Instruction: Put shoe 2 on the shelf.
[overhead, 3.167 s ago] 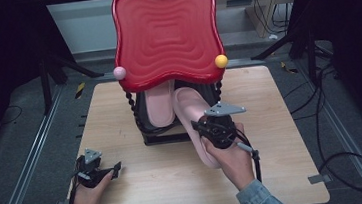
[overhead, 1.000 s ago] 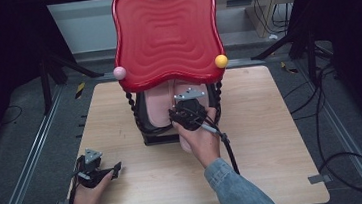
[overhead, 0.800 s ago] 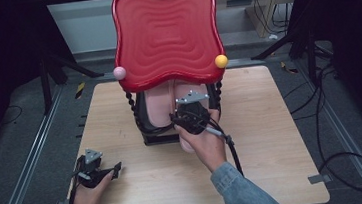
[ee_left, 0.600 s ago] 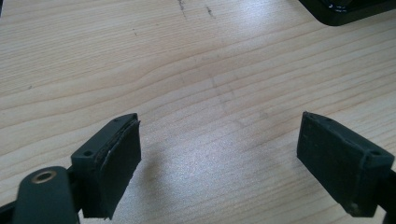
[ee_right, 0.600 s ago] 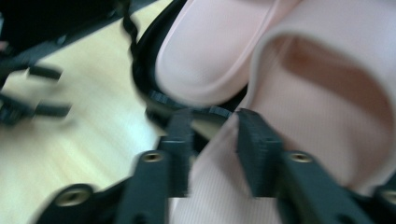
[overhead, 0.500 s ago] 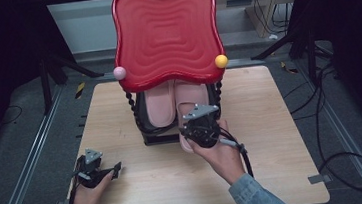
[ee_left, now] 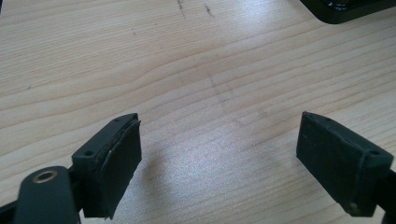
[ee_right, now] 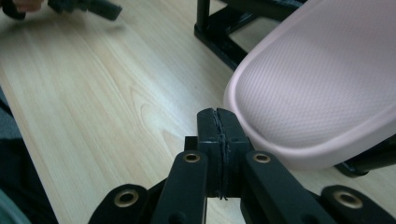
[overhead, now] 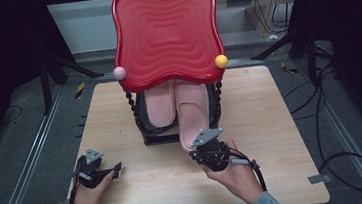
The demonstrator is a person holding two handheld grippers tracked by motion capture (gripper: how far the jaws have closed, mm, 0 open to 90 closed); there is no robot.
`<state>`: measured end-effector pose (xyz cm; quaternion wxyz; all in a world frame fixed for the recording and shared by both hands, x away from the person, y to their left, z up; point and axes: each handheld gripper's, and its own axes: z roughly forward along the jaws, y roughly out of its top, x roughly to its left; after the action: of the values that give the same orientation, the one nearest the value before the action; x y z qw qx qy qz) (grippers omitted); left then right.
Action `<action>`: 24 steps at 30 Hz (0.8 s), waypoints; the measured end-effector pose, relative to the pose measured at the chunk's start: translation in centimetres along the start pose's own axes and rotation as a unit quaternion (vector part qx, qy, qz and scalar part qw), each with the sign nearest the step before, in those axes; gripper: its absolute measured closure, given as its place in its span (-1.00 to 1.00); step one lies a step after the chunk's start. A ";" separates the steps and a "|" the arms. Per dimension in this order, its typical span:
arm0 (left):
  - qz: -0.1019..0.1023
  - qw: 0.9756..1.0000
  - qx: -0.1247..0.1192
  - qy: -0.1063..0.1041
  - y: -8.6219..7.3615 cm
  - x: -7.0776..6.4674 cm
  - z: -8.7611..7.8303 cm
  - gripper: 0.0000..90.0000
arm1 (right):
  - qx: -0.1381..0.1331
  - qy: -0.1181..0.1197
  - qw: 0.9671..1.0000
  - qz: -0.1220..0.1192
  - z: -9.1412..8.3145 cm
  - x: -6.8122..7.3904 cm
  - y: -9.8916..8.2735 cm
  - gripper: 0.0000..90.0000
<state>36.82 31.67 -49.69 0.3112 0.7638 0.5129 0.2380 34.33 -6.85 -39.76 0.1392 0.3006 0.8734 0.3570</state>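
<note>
- right gripper (overhead: pixel 201 148) at lower centre, jaws just closed on nothing, touching the pink slipper (overhead: pixel 193 113)
- black rack (overhead: pixel 144 128) and red tray (overhead: pixel 166 30) crowd in above
- left gripper (ee_left: pixel 219 154) wide open over bare tabletop (overhead: pixel 281 122)

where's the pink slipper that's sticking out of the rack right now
In the high view the pink slipper lies right of centre on the black rack under the red tray, beside its twin; its near end overhangs the table, just ahead of the right tongs.

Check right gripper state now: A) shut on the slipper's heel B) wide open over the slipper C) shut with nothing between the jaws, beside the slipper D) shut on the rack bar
C: the right gripper has pads pressed together, nothing between, beside the slipper.
</note>
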 end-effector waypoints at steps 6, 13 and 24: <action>0.002 1.000 0.001 0.000 0.0 0.0 0.0 -0.70 | 0.019 -0.002 1.000 0.003 0.4 -0.2 -0.5 1.00; 0.000 1.000 0.001 0.000 0.0 0.0 0.0 -0.70 | 0.045 -0.008 0.999 0.004 1.1 -0.6 -0.7 1.00; 0.000 1.000 0.000 0.000 0.0 0.0 0.0 -0.70 | 0.020 -0.010 1.000 0.022 1.1 -2.1 0.5 1.00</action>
<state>36.83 31.70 -49.70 0.3112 0.7639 0.5130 0.2376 36.66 -7.31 -40.13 0.1344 0.3262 0.8719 0.3396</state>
